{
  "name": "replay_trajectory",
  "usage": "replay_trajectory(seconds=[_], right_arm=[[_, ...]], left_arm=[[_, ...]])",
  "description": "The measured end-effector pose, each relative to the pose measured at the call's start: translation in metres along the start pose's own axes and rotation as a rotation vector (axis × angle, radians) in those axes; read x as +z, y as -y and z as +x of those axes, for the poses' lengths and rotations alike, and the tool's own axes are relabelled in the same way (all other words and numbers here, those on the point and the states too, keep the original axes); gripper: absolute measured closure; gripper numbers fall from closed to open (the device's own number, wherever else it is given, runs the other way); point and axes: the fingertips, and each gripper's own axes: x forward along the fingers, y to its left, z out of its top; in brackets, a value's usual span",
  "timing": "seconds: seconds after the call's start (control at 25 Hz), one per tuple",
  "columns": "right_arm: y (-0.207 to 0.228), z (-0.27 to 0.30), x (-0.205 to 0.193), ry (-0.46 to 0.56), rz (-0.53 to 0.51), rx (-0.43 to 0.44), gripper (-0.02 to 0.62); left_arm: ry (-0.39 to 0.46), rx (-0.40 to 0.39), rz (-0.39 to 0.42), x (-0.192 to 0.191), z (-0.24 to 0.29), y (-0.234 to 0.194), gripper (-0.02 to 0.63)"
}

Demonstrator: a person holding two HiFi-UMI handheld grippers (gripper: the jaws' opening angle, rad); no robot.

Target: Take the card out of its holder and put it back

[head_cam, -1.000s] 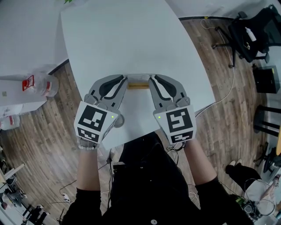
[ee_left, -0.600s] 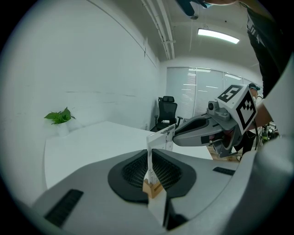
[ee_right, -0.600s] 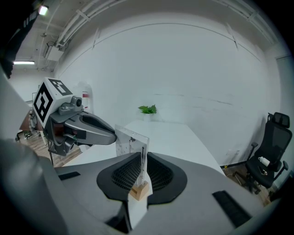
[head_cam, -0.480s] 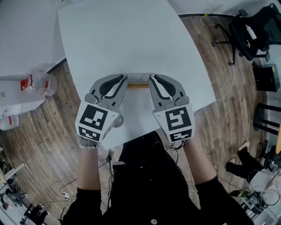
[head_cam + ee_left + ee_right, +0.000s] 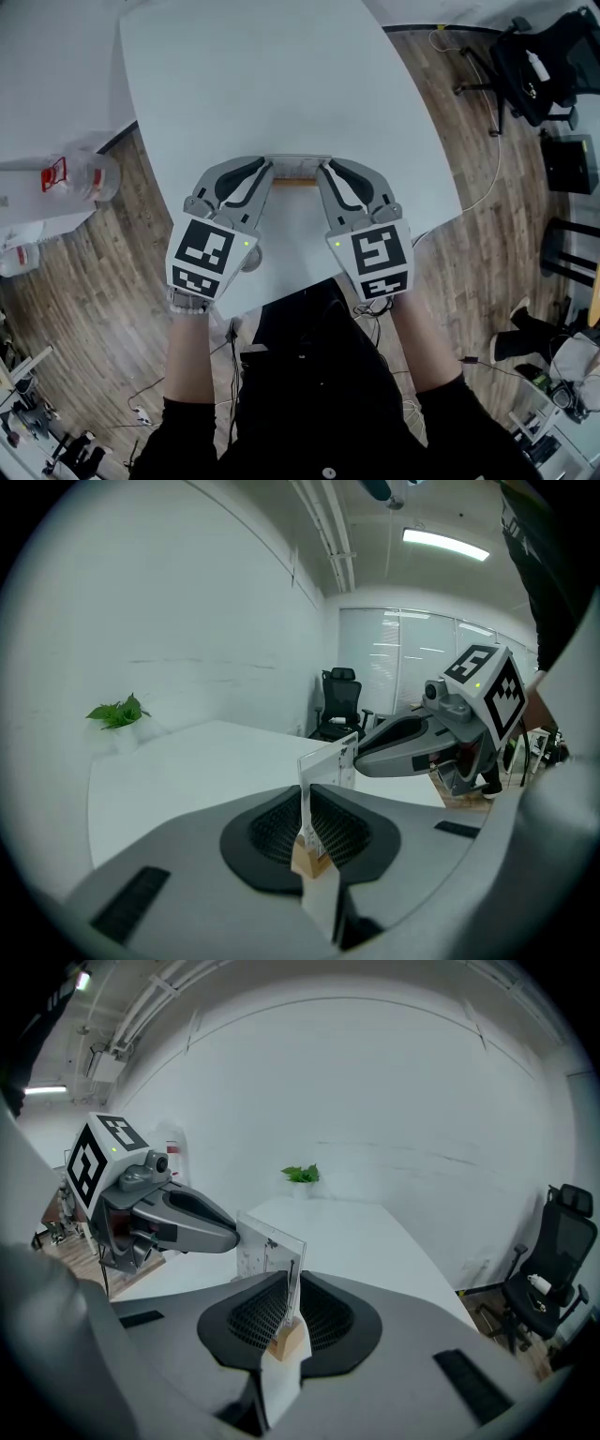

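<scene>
Both forearms reach forward from the body over the near edge of the white worktop (image 5: 272, 84). The left gripper (image 5: 264, 174) and right gripper (image 5: 325, 172) angle inward, so their tips point at each other. Between the tips stands the card (image 5: 330, 764), a clear upright pane seated in the slot of its small wooden holder (image 5: 285, 1342). The left gripper's jaws are closed onto one end edge of the card, with the holder's end sitting low between them. The right gripper's jaws are pressed onto the opposite end edge in the same way. Whether the holder rests on the worktop cannot be told.

The card carries small dark print, too fine to read. Each marker cube (image 5: 201, 258) shows black-and-white square patterns. A clear bottle (image 5: 82, 178) beside the worktop wears a red label, illegible.
</scene>
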Motion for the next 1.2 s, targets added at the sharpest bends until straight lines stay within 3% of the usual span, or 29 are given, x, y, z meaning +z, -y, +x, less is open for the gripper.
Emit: replay_trajectory(seconds=[0.4,1.2], right_arm=[[-0.0049,0.008,-0.0073,-0.02,-0.003,0.001,0.523],[-0.0047,0.0034,-0.0013,0.006,0.033,-0.03,0.515]], left_arm=[[-0.02,0.004,0.004,-0.0114,0.0027,-0.0036,0.565],[0.026,0.051,-0.065,-0.0042,-0.0014,-0.006,0.563]])
